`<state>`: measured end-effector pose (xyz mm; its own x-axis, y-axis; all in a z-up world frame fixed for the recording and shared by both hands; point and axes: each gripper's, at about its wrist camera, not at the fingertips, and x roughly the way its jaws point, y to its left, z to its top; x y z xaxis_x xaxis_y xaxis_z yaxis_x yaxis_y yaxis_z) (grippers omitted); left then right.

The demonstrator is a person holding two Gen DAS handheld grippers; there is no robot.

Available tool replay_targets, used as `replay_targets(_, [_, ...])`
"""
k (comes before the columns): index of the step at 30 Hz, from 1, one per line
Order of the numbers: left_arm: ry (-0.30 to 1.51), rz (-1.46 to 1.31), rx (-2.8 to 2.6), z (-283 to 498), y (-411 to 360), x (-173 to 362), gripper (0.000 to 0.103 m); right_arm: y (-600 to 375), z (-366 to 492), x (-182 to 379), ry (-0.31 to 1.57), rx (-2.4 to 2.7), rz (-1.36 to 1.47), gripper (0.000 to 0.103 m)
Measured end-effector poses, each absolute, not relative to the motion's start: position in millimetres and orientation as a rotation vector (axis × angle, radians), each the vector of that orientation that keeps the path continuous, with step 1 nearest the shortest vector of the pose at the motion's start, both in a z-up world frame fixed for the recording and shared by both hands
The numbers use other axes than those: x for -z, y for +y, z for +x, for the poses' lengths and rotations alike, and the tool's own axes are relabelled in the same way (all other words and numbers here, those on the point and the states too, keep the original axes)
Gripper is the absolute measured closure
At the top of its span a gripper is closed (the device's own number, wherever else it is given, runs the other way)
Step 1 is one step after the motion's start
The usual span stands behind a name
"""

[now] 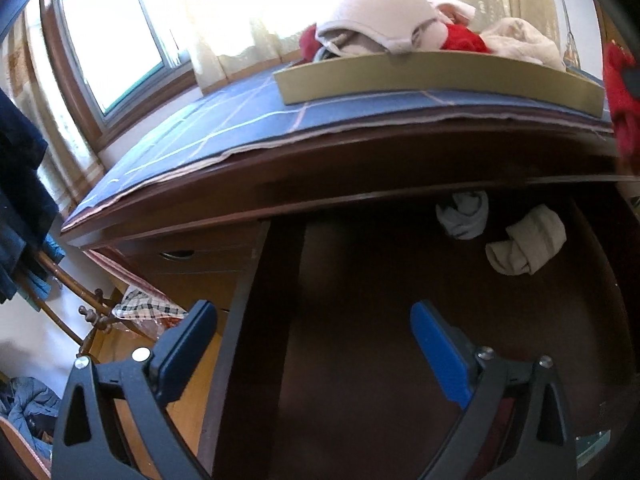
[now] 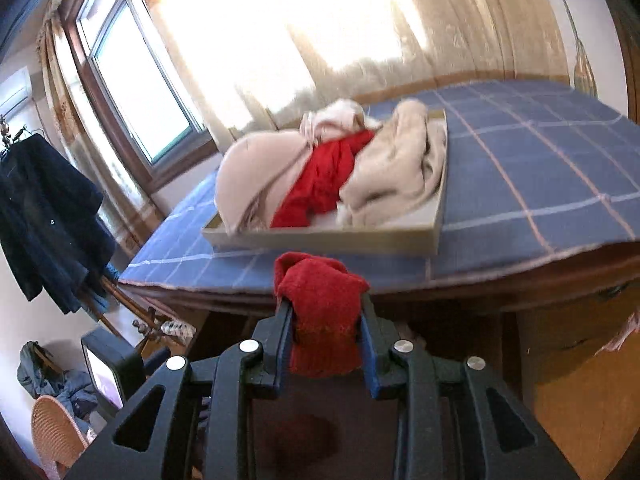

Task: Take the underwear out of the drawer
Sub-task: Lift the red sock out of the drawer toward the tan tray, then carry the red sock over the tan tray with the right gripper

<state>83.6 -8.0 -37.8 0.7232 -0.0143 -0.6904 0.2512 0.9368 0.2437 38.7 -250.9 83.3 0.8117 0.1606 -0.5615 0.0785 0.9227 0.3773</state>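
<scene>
The far end of the open drawer [image 1: 460, 320] runs under the dresser top and is lost in shadow, so whatever lies there cannot be made out. In the left wrist view a red piece at the right edge is cut off by the frame. The window [image 2: 132, 80] and pale curtains [image 2: 360, 20] behind the dresser are blown out by daylight, and the tray's contents in the right wrist view are slightly blurred.

The dark wooden dresser top carries a blue checked cloth [image 2: 540, 168]. To the left a dark jacket [image 2: 44, 216] hangs on a rack, with a wicker chair [image 2: 56, 436] near the bottom left corner.

A shallow beige tray [image 2: 320, 238] sits on the cloth, holding a pile of pale beige and pink garments [image 2: 392, 168] with a red garment [image 2: 320, 184] among them. In the drawer, toward the far right, lie a grey rolled item [image 1: 464, 212] and, just beside it, a beige rolled item [image 1: 528, 240], not clearly touching.

The left gripper [image 1: 314, 328] hangs over the drawer's near left side, its jaws wide apart with nothing between them. The right gripper [image 2: 326, 312] is clamped on a red knitted piece of underwear [image 2: 320, 304], held in the air in front of the dresser edge, near the tray.
</scene>
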Motion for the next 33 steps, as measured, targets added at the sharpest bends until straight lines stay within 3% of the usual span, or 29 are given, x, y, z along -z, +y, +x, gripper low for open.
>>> replay_targets(6, [0.771, 0.306, 0.145, 90.5, -6.5, 34.5, 0.004, -258.5, 52.3, -99.9, 0.583, -0.025, 0.406, 0.071])
replay_targets(14, [0.666, 0.418, 0.14, 92.2, -22.2, 26.1, 0.007, -265.3, 69.4, -123.7, 0.532, 0.06, 0.338, 0.07])
replay_targets(18, [0.716, 0.406, 0.162, 98.6, -23.4, 37.6, 0.007, -259.2, 86.0, -127.9, 0.524, 0.076, 0.277, 0.07])
replay_targets(33, [0.738, 0.39, 0.12, 101.6, -21.4, 39.3, 0.008, -234.2, 164.4, -88.2, 0.614, 0.108, 0.149, 0.07])
